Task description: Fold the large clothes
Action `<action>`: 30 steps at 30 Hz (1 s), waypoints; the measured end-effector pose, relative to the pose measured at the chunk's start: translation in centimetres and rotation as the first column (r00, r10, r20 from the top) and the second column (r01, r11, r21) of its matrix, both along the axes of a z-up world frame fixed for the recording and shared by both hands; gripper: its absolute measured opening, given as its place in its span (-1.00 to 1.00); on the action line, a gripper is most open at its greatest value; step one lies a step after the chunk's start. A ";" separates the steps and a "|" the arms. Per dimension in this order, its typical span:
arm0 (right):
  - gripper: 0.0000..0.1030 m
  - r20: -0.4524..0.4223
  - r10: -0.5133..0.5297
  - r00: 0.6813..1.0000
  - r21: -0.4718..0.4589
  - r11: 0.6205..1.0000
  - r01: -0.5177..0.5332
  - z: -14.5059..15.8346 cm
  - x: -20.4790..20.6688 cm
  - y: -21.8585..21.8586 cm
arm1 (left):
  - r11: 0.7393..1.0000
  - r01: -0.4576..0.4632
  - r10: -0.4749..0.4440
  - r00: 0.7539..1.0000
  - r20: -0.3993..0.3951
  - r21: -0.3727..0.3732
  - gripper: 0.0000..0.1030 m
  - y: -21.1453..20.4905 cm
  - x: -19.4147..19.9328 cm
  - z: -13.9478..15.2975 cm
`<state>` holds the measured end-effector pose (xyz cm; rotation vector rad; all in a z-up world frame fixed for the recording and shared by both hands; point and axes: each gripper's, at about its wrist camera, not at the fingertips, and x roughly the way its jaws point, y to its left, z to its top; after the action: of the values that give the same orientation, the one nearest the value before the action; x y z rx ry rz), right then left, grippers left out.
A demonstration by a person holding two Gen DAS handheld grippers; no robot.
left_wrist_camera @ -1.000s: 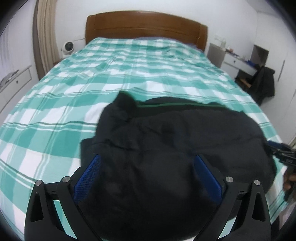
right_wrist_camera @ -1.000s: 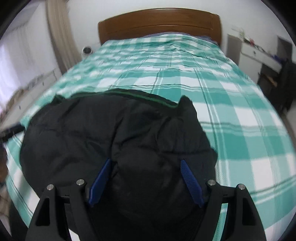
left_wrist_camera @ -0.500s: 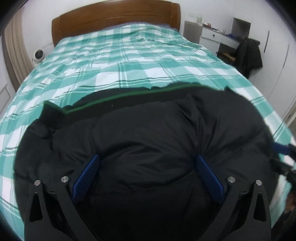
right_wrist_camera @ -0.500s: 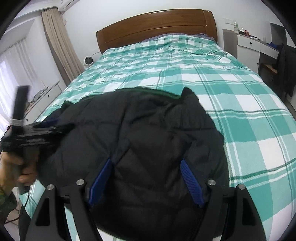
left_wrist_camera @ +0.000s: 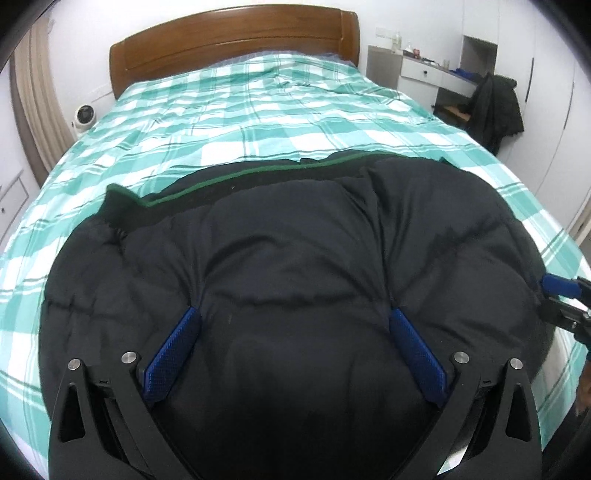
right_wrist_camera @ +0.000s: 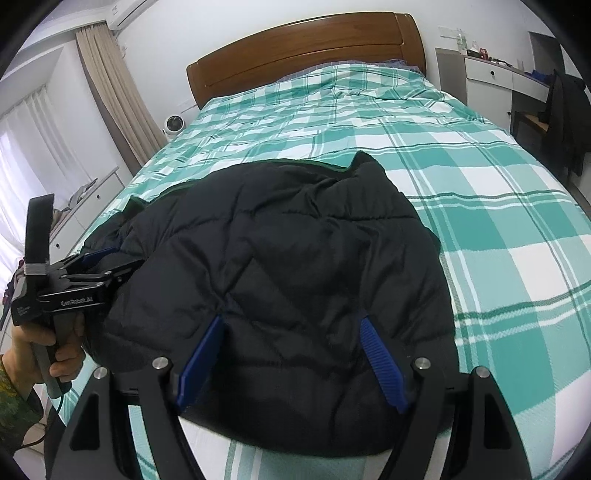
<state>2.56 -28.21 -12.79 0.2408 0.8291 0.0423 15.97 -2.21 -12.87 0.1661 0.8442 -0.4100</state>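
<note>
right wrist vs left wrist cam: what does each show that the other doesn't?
Only the right wrist view: the person's hand holding the left tongs from the side at the jacket's left edge, the wall air conditioner, the window curtain.

Only the left wrist view: a blue pad of the right tongs at the jacket's right edge.

Both: the black puffer jacket on the green plaid bedcover, wooden headboard, small white fan, white desk, dark coat on a chair. Each camera's own tongs are open over the jacket.
</note>
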 end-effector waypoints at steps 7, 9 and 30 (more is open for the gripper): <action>0.52 0.010 0.011 1.000 -0.030 1.000 -0.010 0.6 -2.5 0.6 | 0.999 0.010 -0.011 0.999 0.040 0.031 0.98 0.4 -2.3 -0.2; 0.52 0.007 0.011 1.000 -0.031 0.999 -0.011 0.5 -2.7 0.6 | 0.998 0.011 -0.013 0.999 0.040 0.055 0.98 0.2 -2.3 -0.8; 0.52 0.039 -0.034 0.999 -0.019 0.999 0.034 1.5 -5.8 -0.4 | 0.993 0.035 -0.042 0.997 0.061 0.112 0.97 0.2 -5.8 -0.6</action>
<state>-3.26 -28.65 -11.24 0.2350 0.7865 0.0069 10.16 -1.99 -13.47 0.2971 0.8027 -0.3925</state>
